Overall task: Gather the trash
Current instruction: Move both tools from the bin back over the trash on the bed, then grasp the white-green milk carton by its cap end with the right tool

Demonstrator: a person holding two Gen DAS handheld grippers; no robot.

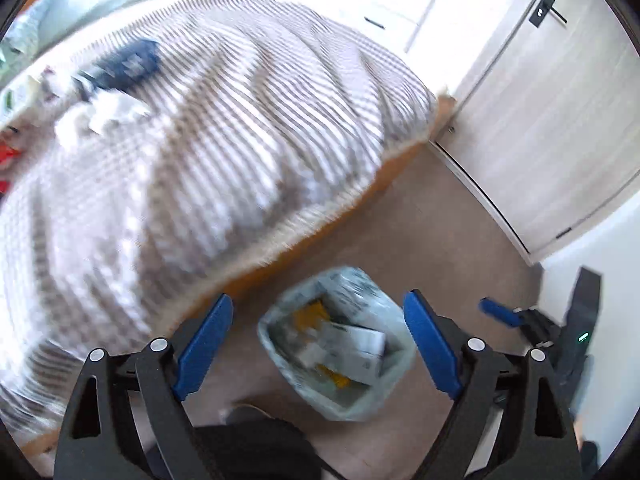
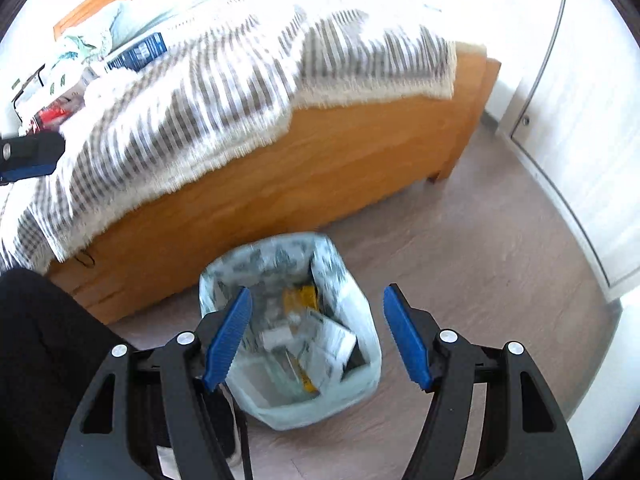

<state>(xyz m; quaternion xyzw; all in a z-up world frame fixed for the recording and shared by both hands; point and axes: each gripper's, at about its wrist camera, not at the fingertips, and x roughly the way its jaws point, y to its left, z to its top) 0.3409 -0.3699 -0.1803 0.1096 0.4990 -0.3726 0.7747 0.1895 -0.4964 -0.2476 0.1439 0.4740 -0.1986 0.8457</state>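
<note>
Right now both grippers hang over the floor w/ jaws spread wide, nothing between them: left gripper (image 1: pixel 318 312) and right gripper (image 2: pixel 316 304). Just below them the trash bin (image 2: pixel 352 304) stands upright on the floor (image 2: pixel 460 264), mouth facing up, lined w/ a pale plastic bag; its opening looks roughly rectangular, long axis running away from the bed side toward the viewer. Inside: paper scraps, cartons and yellow bits (image 2: pixel 306 294), details blurred. Bin sits near the bed's wooden side panel (image 2: pixel 280 184), not touching. Farther off, on the striped blanket (image 1: pixel 208 128) toward the bed's head end, lie a dark blue box (image 2: pixel 140 52), crumpled white paper (image 1: pixel 108 110) and something red (image 2: pixel 50 114) at the far left edge. Beyond the bed's foot corner, a pale door (image 1: pixel 532 120).
</note>
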